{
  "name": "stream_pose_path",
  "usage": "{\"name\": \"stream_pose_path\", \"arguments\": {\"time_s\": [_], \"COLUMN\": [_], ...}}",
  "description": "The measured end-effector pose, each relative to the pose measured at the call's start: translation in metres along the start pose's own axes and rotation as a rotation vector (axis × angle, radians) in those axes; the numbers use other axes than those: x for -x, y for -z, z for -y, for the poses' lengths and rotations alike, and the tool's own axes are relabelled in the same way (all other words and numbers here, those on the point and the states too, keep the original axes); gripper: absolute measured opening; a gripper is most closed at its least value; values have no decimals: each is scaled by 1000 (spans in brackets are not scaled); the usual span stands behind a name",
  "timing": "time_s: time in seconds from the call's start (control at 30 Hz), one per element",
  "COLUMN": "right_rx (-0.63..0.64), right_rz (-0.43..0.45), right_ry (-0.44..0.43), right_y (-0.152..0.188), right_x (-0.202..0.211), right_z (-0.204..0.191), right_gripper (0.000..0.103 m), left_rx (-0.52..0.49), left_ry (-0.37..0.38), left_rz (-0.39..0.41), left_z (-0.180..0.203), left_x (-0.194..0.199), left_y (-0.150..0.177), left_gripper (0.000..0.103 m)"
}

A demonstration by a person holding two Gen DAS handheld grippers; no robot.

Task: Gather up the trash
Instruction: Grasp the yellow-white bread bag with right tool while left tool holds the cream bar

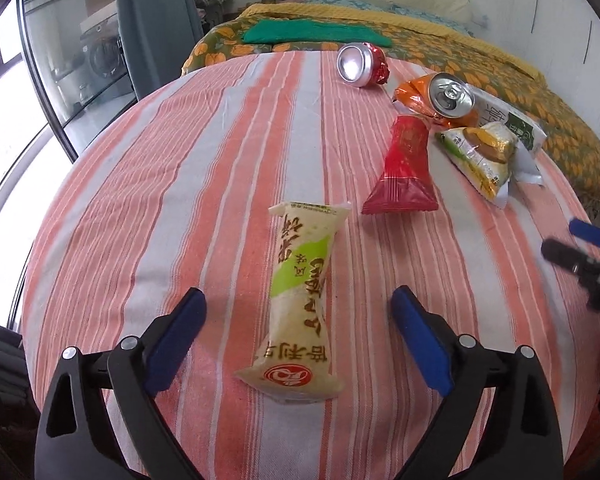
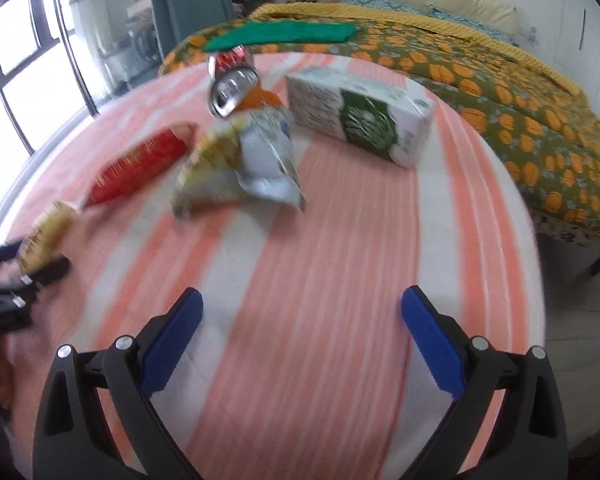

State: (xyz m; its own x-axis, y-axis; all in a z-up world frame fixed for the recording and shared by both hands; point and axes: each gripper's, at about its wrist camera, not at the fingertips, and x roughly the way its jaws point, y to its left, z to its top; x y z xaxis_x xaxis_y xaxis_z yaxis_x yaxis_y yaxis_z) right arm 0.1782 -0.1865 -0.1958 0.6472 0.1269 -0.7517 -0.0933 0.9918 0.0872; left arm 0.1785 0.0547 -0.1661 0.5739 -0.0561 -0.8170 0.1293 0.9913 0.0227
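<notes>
A cream and green snack wrapper (image 1: 296, 300) lies on the striped cloth, between the open fingers of my left gripper (image 1: 298, 304), which hovers over it. Beyond it lie a red wrapper (image 1: 402, 168), a yellow and white wrapper (image 1: 480, 156), an orange can (image 1: 448, 98) and a red can (image 1: 360, 65). My right gripper (image 2: 302, 300) is open and empty over bare cloth; it also shows at the right edge of the left wrist view (image 1: 580, 248). Ahead of it lie the yellow and white wrapper (image 2: 244, 160), the red wrapper (image 2: 140, 166) and a white and green carton (image 2: 360, 116).
The striped cloth (image 1: 180, 184) covers a round table. A bed with an orange-patterned cover (image 2: 520, 92) and a green folded towel (image 1: 320, 34) stands behind it. Windows (image 1: 8, 100) are on the left. The right wrist view is blurred.
</notes>
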Motion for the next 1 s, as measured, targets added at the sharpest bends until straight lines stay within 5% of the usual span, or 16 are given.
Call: {"name": "stream_pose_path", "arguments": {"time_s": [0.13, 0.37, 0.43, 0.47, 0.57, 0.73, 1.0], "right_rx": [23, 138, 134, 105, 47, 91, 185], "right_rz": [50, -92, -109, -103, -82, -74, -98], "right_ry": [-38, 34, 69, 56, 17, -22, -85], "right_y": [-39, -73, -70, -69, -68, -52, 19], "right_x": [0, -56, -64, -64, -56, -32, 22], "right_z": [-16, -50, -49, -46, -39, -40, -34], "right_gripper": [97, 97, 95, 79, 59, 56, 57], "left_rx": [1, 1, 1, 1, 1, 0, 3], "left_ry": [-7, -7, -7, -7, -6, -6, 7], "left_rz": [-1, -1, -1, -1, -1, -1, -2], "left_z": [1, 1, 1, 1, 0, 0, -1], "left_x": [-1, -1, -2, -2, -2, -2, -2], "left_y": [-1, -1, -1, -1, -1, -2, -2], "left_gripper": [93, 94, 94, 94, 94, 94, 94]}}
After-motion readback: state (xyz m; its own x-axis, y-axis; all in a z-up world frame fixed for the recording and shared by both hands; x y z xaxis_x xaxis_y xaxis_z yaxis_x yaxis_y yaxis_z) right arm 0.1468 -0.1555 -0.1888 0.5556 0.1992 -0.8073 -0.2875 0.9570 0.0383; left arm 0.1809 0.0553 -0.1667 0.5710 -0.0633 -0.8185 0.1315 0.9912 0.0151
